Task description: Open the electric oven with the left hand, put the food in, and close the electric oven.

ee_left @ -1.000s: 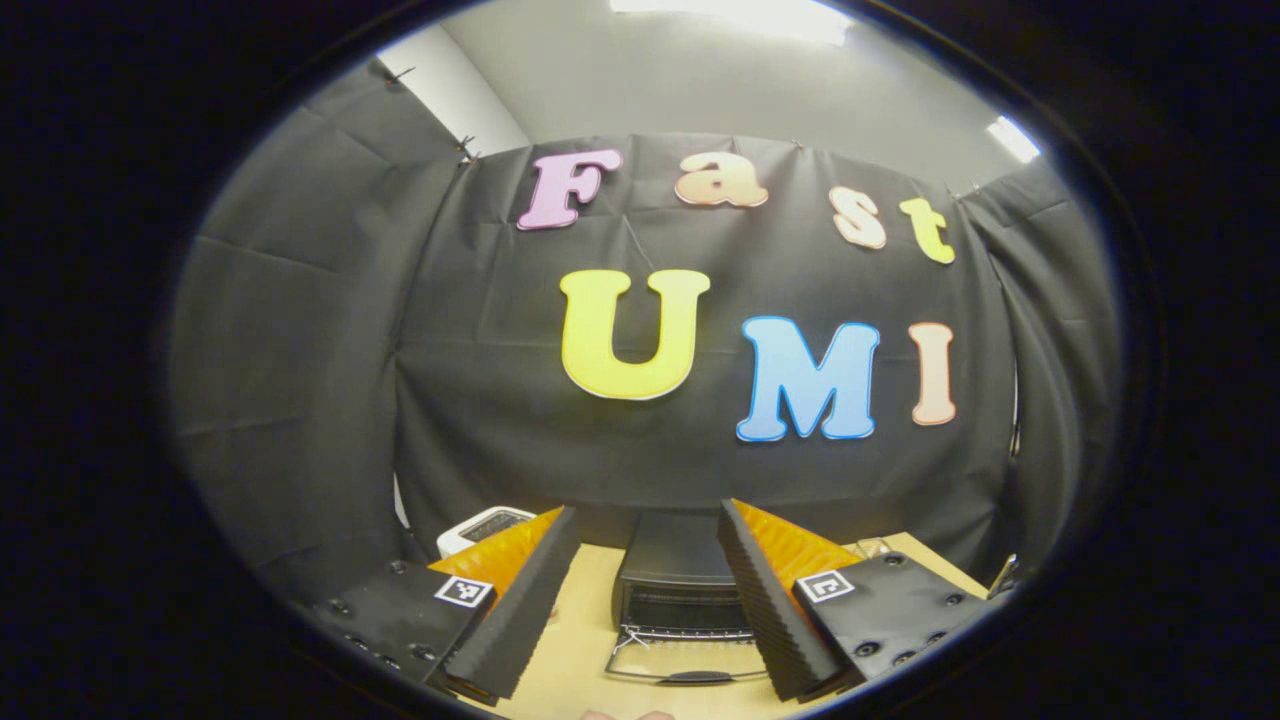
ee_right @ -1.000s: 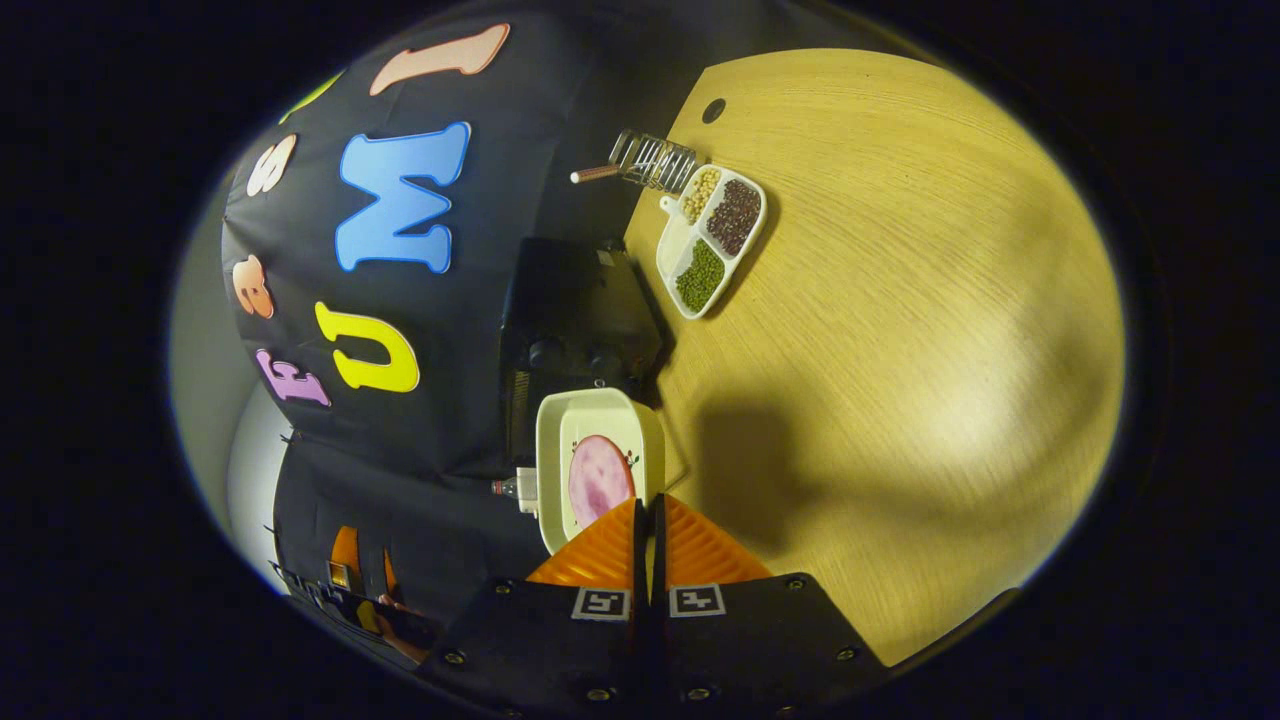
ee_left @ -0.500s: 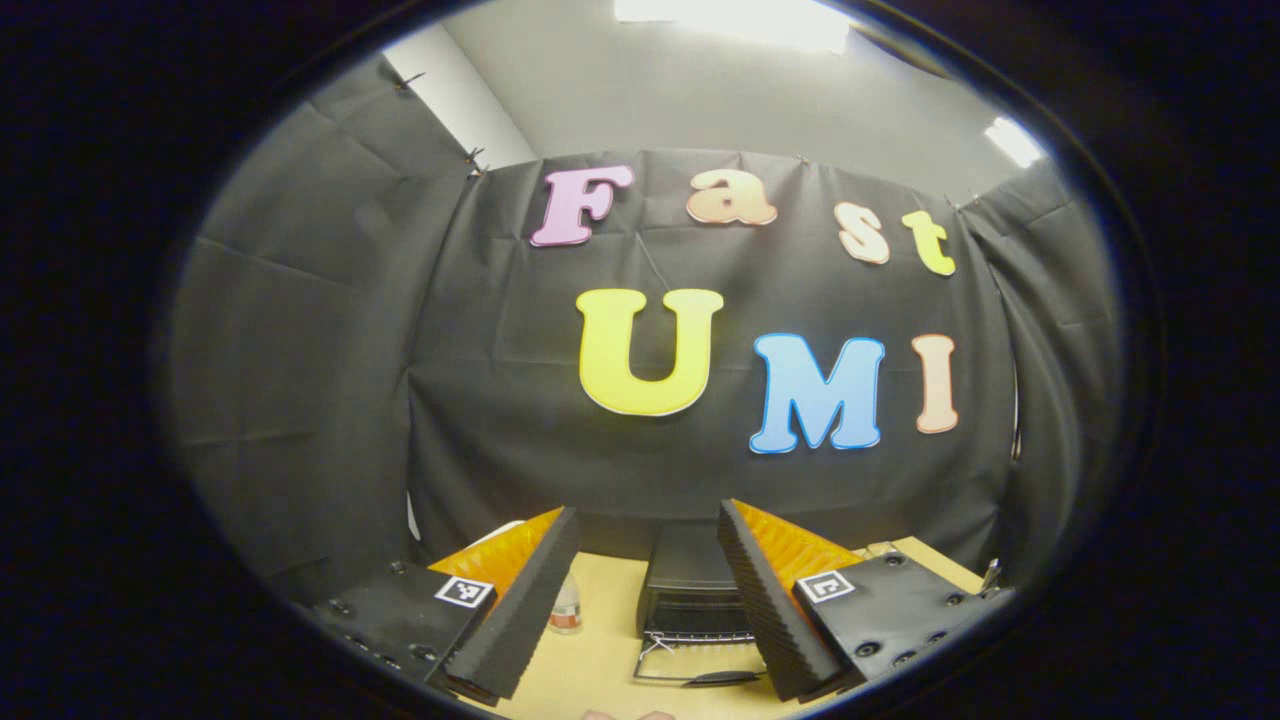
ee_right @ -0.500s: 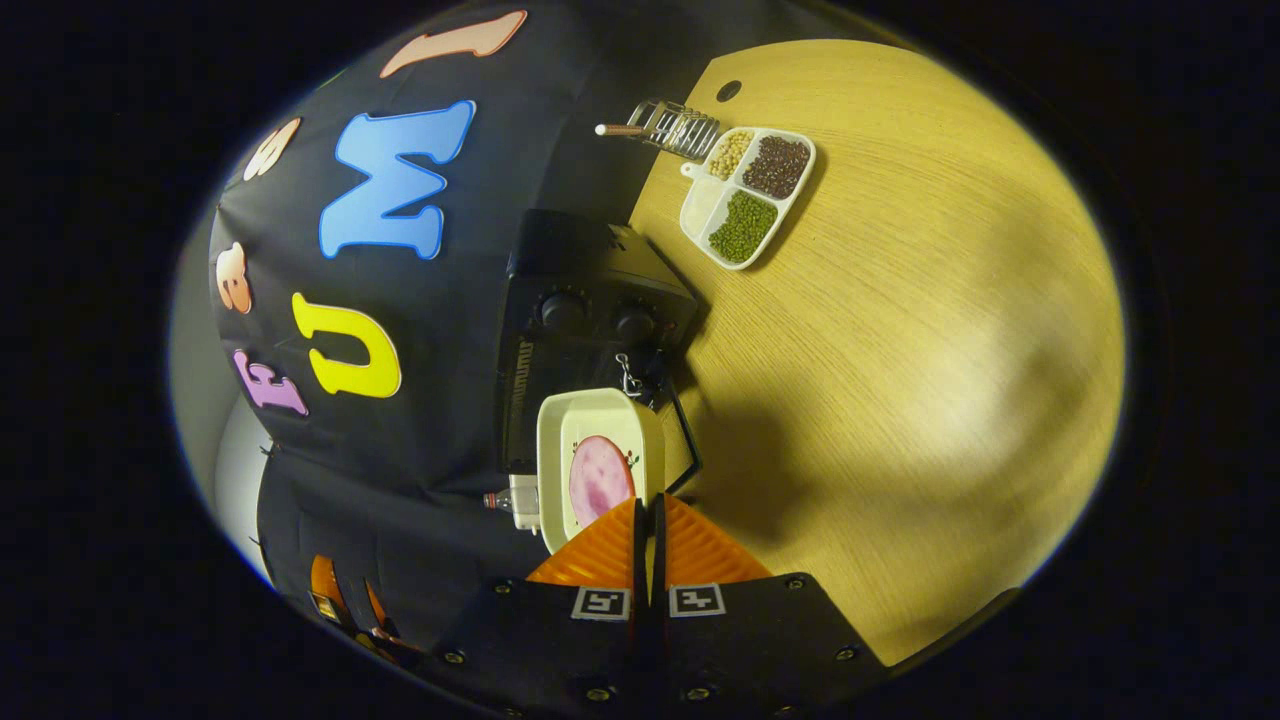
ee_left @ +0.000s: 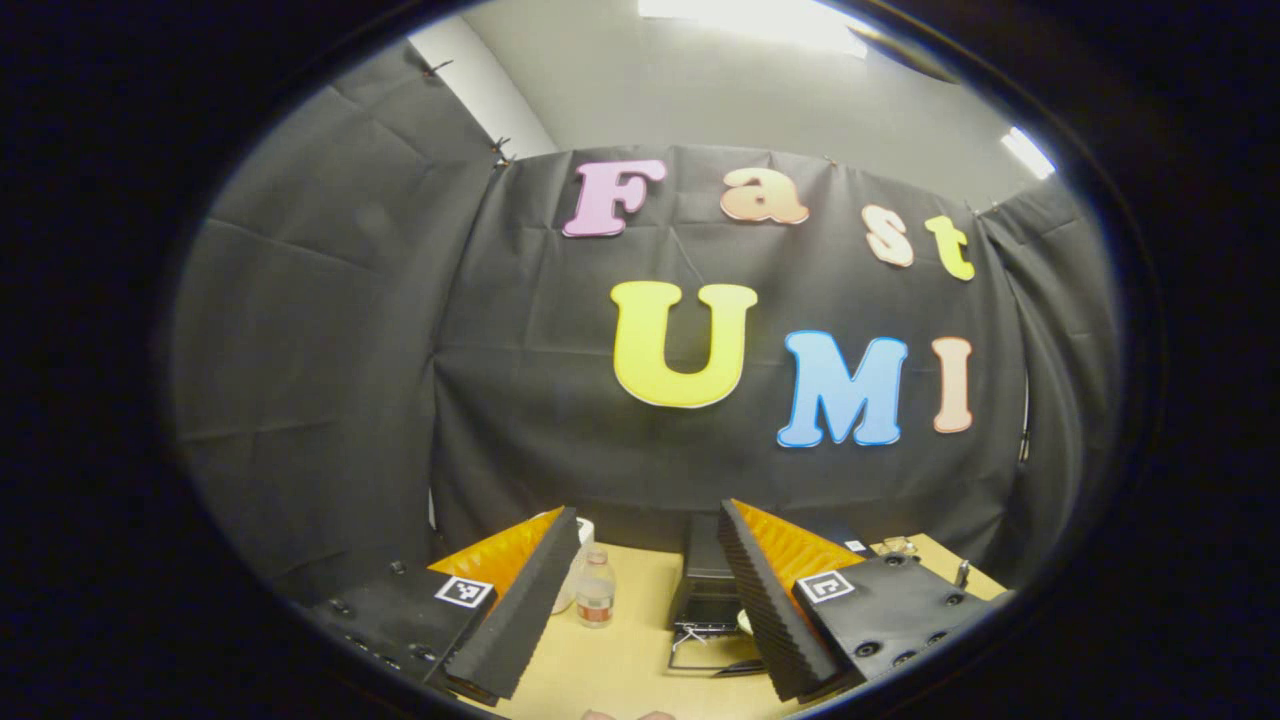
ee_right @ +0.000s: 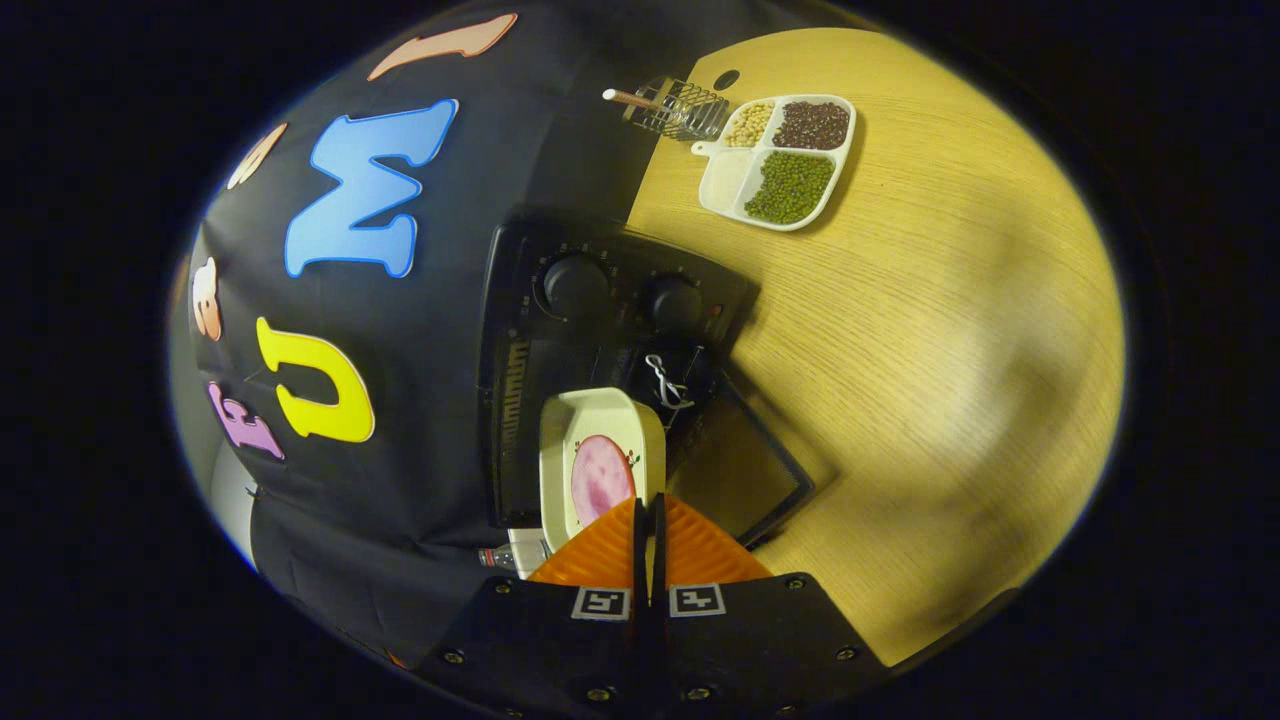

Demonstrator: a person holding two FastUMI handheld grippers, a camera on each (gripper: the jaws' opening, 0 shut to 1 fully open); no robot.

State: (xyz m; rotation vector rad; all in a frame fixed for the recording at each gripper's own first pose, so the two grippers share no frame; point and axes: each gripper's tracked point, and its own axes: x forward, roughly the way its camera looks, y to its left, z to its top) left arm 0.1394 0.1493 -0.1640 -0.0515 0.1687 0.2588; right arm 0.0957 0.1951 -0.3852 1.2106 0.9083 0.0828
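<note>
Table (ee_right: 900, 330): pale wood, carries all items below.

Oven (ee_right: 600, 320): black, against the booth wall, two knobs on its panel. Door (ee_right: 745, 470) hangs open, lying flat toward the table, glass pane framed in dark metal. In the left gripper view the oven (ee_left: 705, 590) stands far off between the fingers, its right part cut off by one finger. Interior dark; rack hard to make out.

Divided tray (ee_right: 780, 160): white, beans or grains in three compartments, one bare. Well apart from the oven.

Wire holder (ee_right: 680, 110): behind the tray, a stick lying in it. Purpose unclear.

Dish (ee_right: 600, 465): white, shallow, carrying a round pink slice of food (ee_right: 600, 478). Held in front of the oven mouth, above the door. Judged stiff, glazed and slippery, breakable; light enough for a rim grip, though held by one edge it wants keeping level so the slice does not slide.

Right gripper (ee_right: 646, 520): fingers nearly together, pinching the dish's near rim; the contact itself is hidden under the fingers.

Left gripper (ee_left: 648, 585): fingers spread wide, holding nothing, raised well back from the oven.

Bottle (ee_left: 595, 590): small, clear, left of the oven; a white thing beside it mostly hidden by a finger.
</note>
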